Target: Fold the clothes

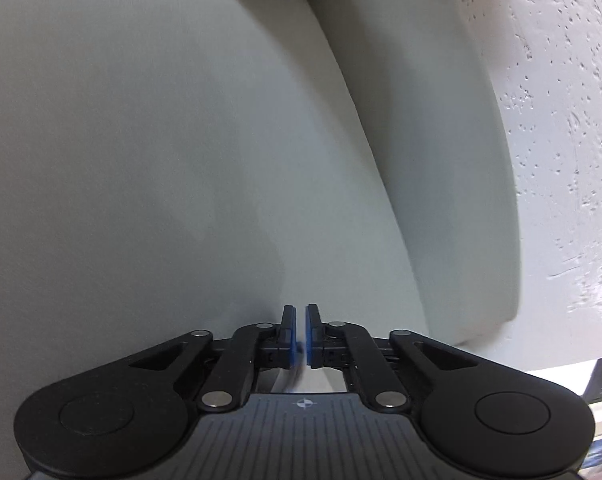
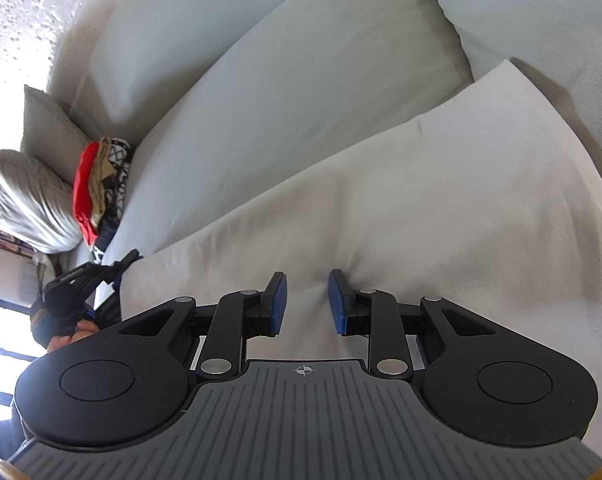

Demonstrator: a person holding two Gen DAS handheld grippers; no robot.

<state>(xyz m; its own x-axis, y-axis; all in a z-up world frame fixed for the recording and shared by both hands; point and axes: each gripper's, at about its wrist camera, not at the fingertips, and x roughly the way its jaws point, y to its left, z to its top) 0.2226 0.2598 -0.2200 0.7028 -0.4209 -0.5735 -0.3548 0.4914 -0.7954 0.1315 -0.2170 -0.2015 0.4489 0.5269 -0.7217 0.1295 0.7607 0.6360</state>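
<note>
pale cloth (image 2: pixel 381 208) directly under the parted right tool (image 2: pixel 307 300); left tool (image 1: pixel 300 334) nearly closed

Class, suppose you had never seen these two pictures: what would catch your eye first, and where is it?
The stack of folded clothes, red on top, stands out at the left in the right wrist view, on the pale sofa. The right gripper hangs open over a cream cloth; the left gripper is nearly shut.

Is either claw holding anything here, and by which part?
Right claw: open, nothing held, its pads either side of a ridge in the white cloth. Left claw: nearly shut; whether it pinches the cloth edge cannot be told.
</note>
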